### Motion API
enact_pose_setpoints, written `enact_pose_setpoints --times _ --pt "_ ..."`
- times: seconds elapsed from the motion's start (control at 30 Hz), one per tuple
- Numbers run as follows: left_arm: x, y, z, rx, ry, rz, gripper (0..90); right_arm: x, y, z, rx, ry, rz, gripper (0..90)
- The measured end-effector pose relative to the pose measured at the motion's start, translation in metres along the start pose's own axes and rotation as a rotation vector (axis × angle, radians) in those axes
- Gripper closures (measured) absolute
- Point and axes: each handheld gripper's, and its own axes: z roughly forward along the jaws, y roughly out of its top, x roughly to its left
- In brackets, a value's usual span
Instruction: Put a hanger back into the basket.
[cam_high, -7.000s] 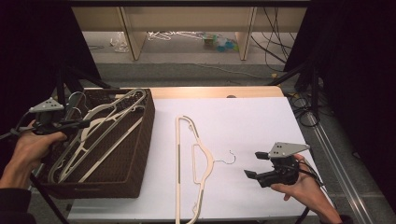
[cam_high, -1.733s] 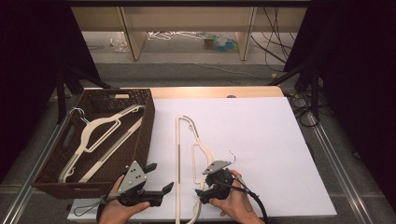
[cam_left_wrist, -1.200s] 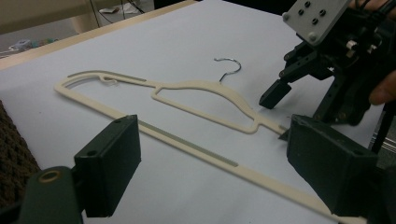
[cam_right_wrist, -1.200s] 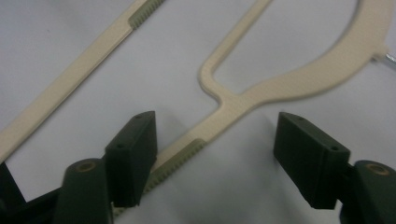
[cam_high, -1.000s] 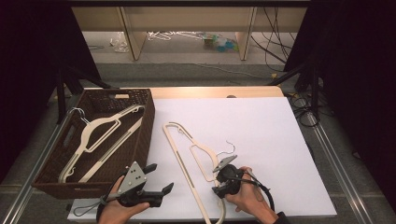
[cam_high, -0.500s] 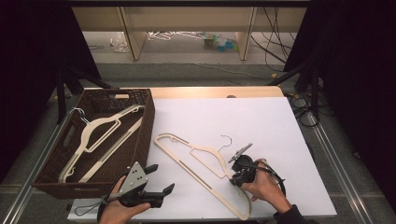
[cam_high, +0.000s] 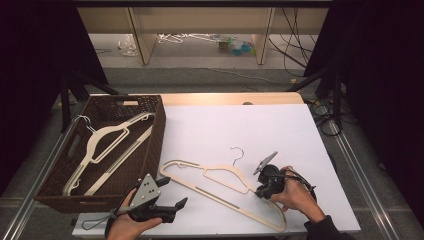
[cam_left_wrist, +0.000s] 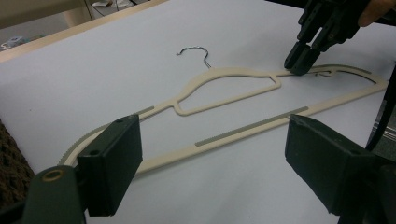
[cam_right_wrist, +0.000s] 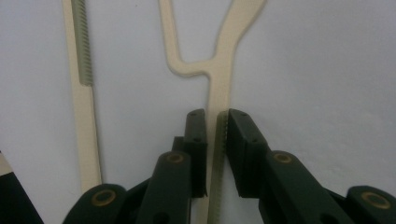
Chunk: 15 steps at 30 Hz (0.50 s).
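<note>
- High view: the cream hanger (cam_high: 226, 186) lies flat on the white tabletop (cam_high: 280, 135), at 3 o'clock from the wicker basket (cam_high: 155, 135); its hook points to 12 o'clock.
- Step in hand, as judged: repositioning the hanger by its right shoulder arm.
- Right claw (cam_high: 261, 190): nearly closed, gripping the ribbed shoulder arm of the hanger between both jaws. The right gripper view confirms one jaw on each side of the strip.
- Left claw (cam_high: 176, 205): wide open, holding nothing, at 8 o'clock from the hanger. In the left gripper view, its jaws straddle the hanger's lower bar without contact.
- Next move, as judged: requires the left claw to advance toward the hanger's left end and close there, while the right grip remains firm.
</note>
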Motion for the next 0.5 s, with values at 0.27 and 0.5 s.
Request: enact_pose_setpoints --times 0.27,0.5 --pt "-0.002 0.0 0.005 0.014 -0.006 0.027 19.0 0.003 0.002 0.002 0.022 -0.011 0.02 75.3" --pt "-0.001 0.007 0.014 0.013 -0.009 0.042 19.5 0.006 0.004 0.002 0.035 -0.037 -0.001 78.5"
